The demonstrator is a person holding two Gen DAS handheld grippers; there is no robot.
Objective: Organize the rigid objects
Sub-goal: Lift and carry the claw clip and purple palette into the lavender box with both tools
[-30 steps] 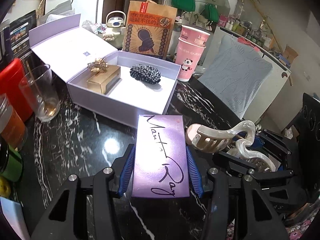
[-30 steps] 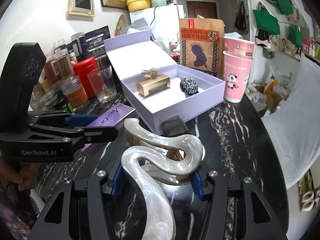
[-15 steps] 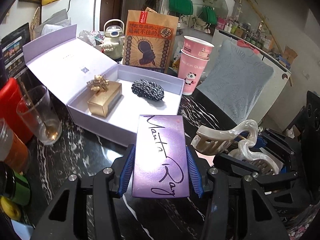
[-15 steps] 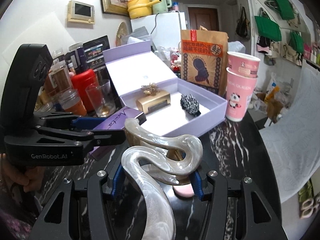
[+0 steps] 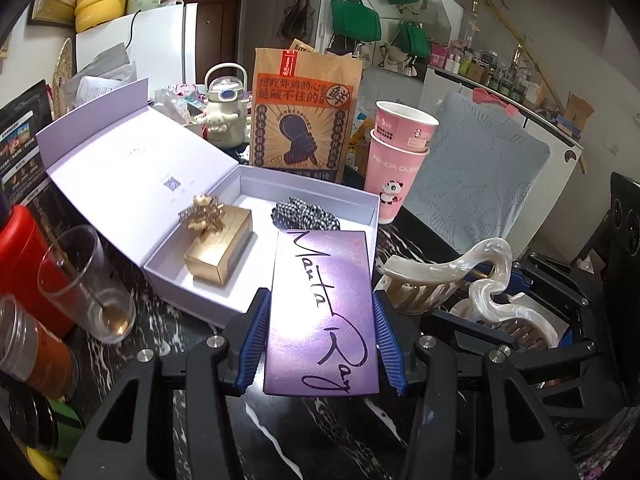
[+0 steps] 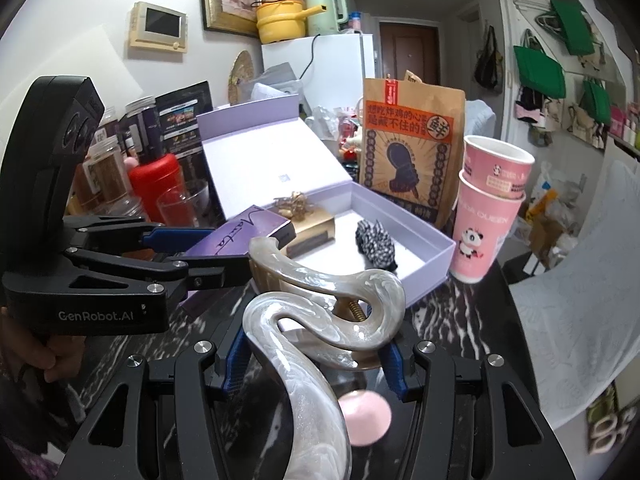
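Observation:
My left gripper (image 5: pixel 322 336) is shut on a flat purple box (image 5: pixel 322 312) with black handwriting, held above the front edge of the open lilac gift box (image 5: pixel 360 200). The lilac box holds a gold box (image 5: pixel 220 254) with a gold ornament and a black-and-white hair claw (image 5: pixel 306 214). My right gripper (image 6: pixel 316 354) is shut on a large pearly white hair claw (image 6: pixel 320 304), held just right of the left gripper (image 6: pixel 132 264) and short of the lilac box (image 6: pixel 432 256). The pearly claw also shows in the left wrist view (image 5: pixel 460 276).
Two stacked pink paper cups (image 5: pixel 394 168) and a brown paper bag (image 5: pixel 302 116) stand behind the lilac box. A drinking glass (image 5: pixel 86 284), red canister (image 5: pixel 20 256) and jars stand at left. A small pink round object (image 6: pixel 366 416) lies on the black marble table (image 6: pixel 464 320).
Both grippers have risen and moved forward toward the lilac box, each keeping its object. The purple box now overlaps the box's front edge.

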